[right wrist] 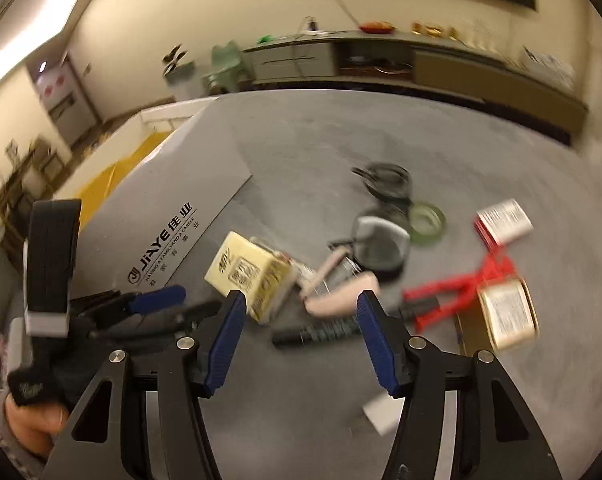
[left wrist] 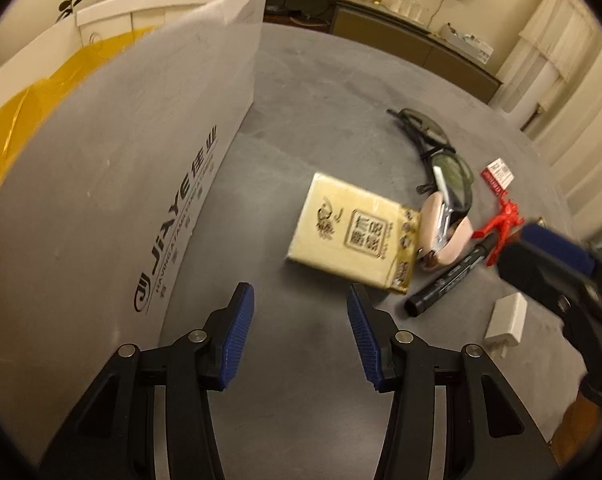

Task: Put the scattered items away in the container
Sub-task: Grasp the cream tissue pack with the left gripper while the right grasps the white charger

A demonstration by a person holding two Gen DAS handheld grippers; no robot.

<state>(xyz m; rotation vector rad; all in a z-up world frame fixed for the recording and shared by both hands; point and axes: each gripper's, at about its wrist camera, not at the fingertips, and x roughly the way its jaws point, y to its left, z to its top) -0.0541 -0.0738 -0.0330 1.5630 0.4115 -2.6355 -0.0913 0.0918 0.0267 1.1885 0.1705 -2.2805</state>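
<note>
A white cardboard box (left wrist: 121, 160) lined with a yellow bag stands on the left of the grey table; the right wrist view shows this box (right wrist: 173, 208) too. Right of it lie a yellow tissue pack (left wrist: 353, 236), a pink stapler (left wrist: 445, 232), a black marker (left wrist: 449, 280), dark glasses (left wrist: 441, 148), a red clip (left wrist: 505, 220) and a white charger (left wrist: 507, 320). My left gripper (left wrist: 299, 296) hovers open beside the box, short of the tissue pack, holding nothing. My right gripper (right wrist: 301, 300) is open above the marker (right wrist: 317, 332) and stapler (right wrist: 341, 288), also holding nothing.
A green tape roll (right wrist: 427, 220), a red and white card box (right wrist: 503, 220) and a small tan box (right wrist: 509, 316) lie further right. A long sideboard (right wrist: 461, 64) runs along the far wall. A hand (right wrist: 33, 420) holds the left gripper's handle.
</note>
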